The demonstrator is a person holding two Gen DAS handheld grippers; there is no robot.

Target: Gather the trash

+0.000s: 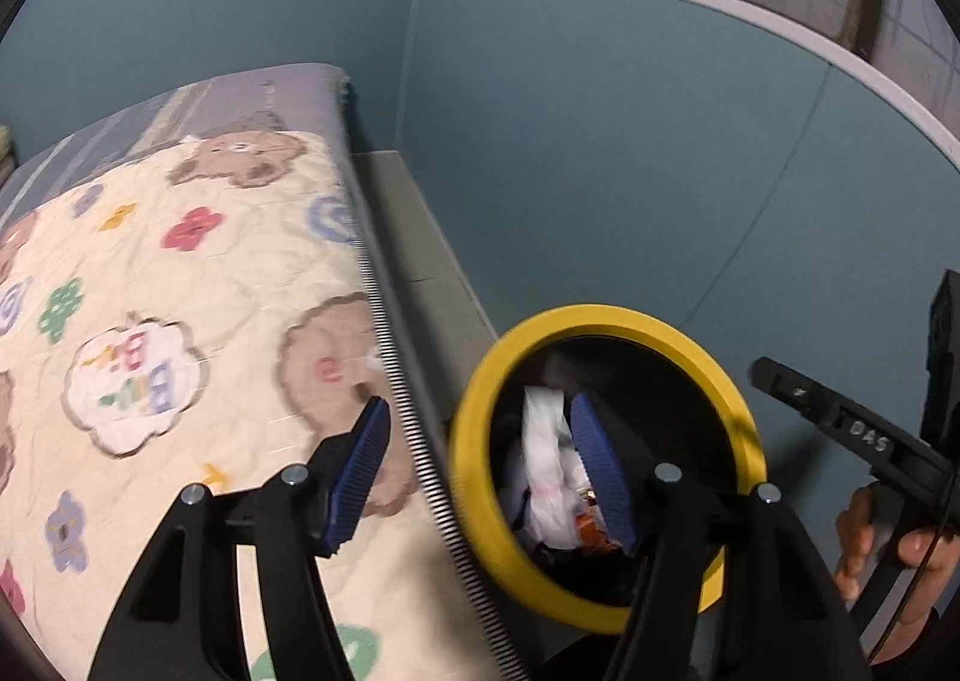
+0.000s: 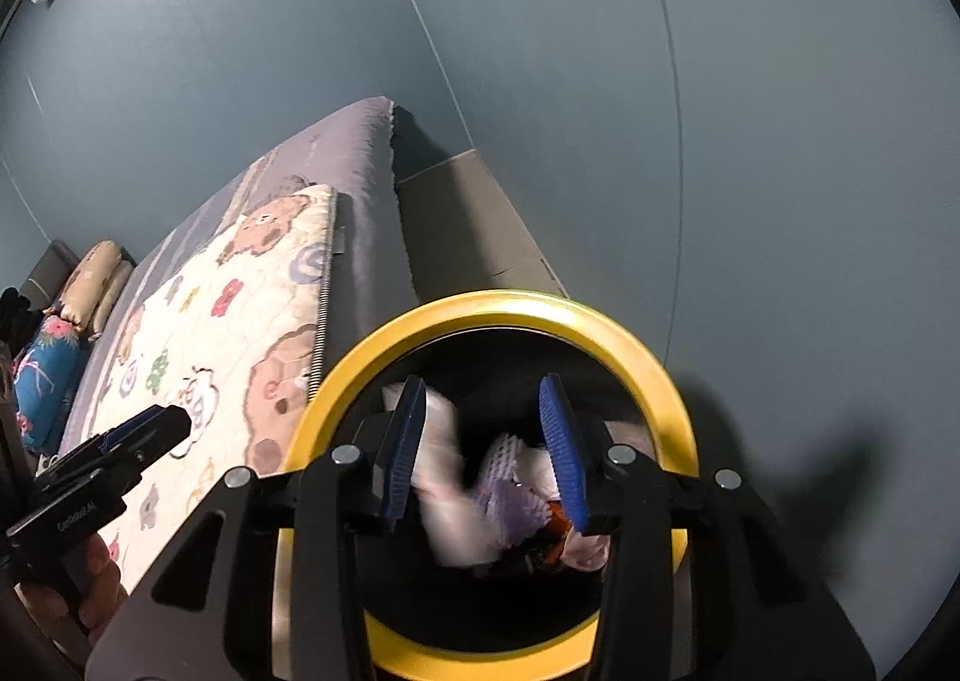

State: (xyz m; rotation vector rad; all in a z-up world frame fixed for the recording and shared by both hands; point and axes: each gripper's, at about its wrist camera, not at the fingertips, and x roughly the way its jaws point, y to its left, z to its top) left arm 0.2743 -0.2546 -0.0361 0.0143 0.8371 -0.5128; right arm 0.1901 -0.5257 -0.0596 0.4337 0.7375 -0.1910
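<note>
Two grippers, left gripper (image 1: 480, 471) and right gripper (image 2: 486, 453), hold jaws apart over one yellow-rimmed bin (image 2: 636, 345) of trash (image 2: 456, 513).

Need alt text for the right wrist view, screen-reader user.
The open right tool hangs empty over a round yellow-rimmed black trash bin holding crumpled white paper and an orange wrapper. Left of the bin lies a cream bear-print quilted blanket on a grey mattress; the left tool enters at lower left.

bin: round black trash bin with yellow rim (image 2: 498, 315), upright beside the bed | contents: crumpled white tissue (image 2: 444, 507), purple mesh wrap (image 2: 510, 495), orange wrapper (image 1: 591, 531)
</note>
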